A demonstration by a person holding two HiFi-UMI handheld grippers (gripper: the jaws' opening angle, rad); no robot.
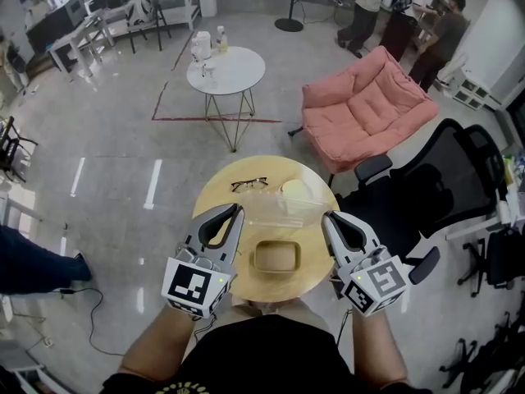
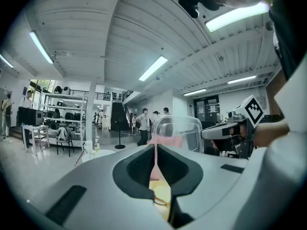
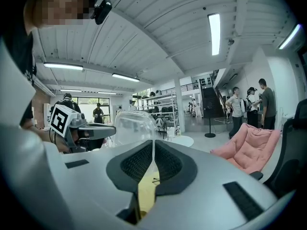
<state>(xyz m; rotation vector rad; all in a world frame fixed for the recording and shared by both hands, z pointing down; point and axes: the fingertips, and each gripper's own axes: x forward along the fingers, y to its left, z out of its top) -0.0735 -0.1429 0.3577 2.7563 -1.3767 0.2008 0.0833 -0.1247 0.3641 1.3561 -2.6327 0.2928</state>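
A clear plastic container [image 1: 283, 210] hangs between my two grippers above a round wooden table [image 1: 217, 191]. My left gripper [image 1: 235, 211] is shut on its left rim and my right gripper [image 1: 327, 217] is shut on its right rim. In the left gripper view the clear container [image 2: 180, 128] rises beyond the closed jaws of the left gripper [image 2: 156, 150]. The right gripper view shows the clear container [image 3: 134, 126] just past the right gripper [image 3: 153, 145]. Under it on the table sits a tan rectangular tray [image 1: 276, 257].
Black glasses [image 1: 248, 184] and a pale round dish [image 1: 295, 189] lie at the table's far side. A pink sofa [image 1: 365, 109] and a black office chair [image 1: 443, 179] stand to the right. A white round table [image 1: 225, 71] stands further off, with people [image 1: 394, 15] at the back.
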